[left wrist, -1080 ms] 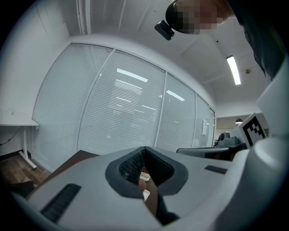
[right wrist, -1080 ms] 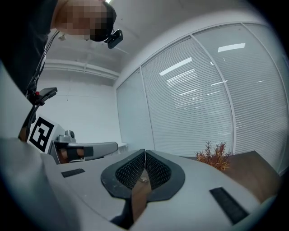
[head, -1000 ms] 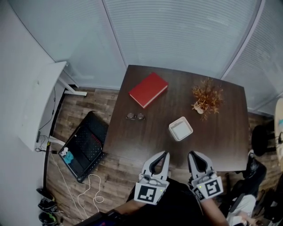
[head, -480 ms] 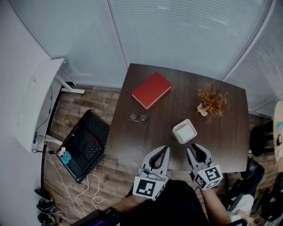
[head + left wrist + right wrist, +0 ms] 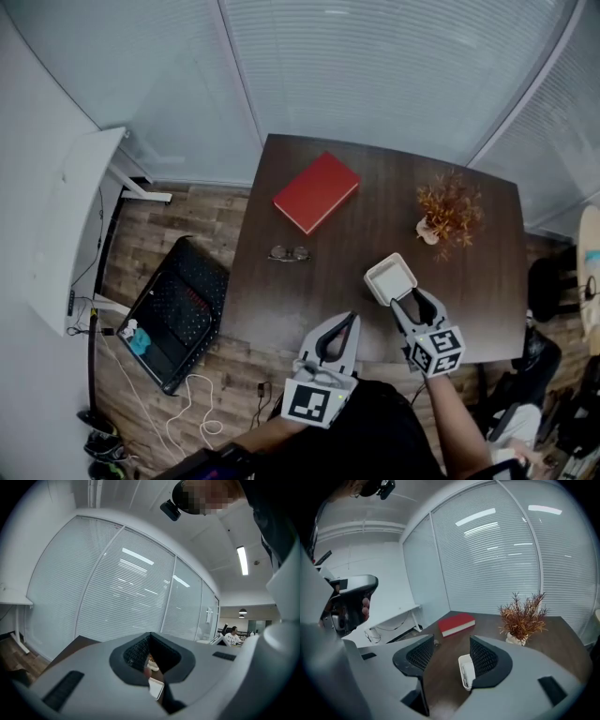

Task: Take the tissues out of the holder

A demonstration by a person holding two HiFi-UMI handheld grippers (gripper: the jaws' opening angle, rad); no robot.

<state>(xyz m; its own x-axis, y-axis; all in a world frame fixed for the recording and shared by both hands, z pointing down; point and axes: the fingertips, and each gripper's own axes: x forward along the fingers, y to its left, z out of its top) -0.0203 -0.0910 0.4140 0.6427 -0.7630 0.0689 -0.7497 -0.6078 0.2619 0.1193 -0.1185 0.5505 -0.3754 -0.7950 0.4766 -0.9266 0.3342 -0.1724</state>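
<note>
A small white square tissue holder (image 5: 391, 277) with white tissues inside stands on the dark table (image 5: 469, 291), near its front edge. My right gripper (image 5: 411, 299) is just behind the holder, fingertips almost at its near side. Its jaws are opening, with nothing between them. In the right gripper view the holder (image 5: 465, 671) sits low ahead, partly hidden by the right jaw of my right gripper (image 5: 451, 645). My left gripper (image 5: 349, 324) hovers at the table's front edge, left of the holder, and is shut with nothing held. The left gripper view shows my left gripper (image 5: 150, 637) filling the lower frame.
A red book (image 5: 316, 191) lies at the back left of the table, with glasses (image 5: 289, 253) in front of it. A dried orange plant (image 5: 448, 211) in a small pot stands at the back right. A black bag (image 5: 178, 314) lies on the wooden floor to the left.
My right gripper has moved forward to the tissue holder and its jaws have parted. The left gripper has stayed near the table's front edge.
</note>
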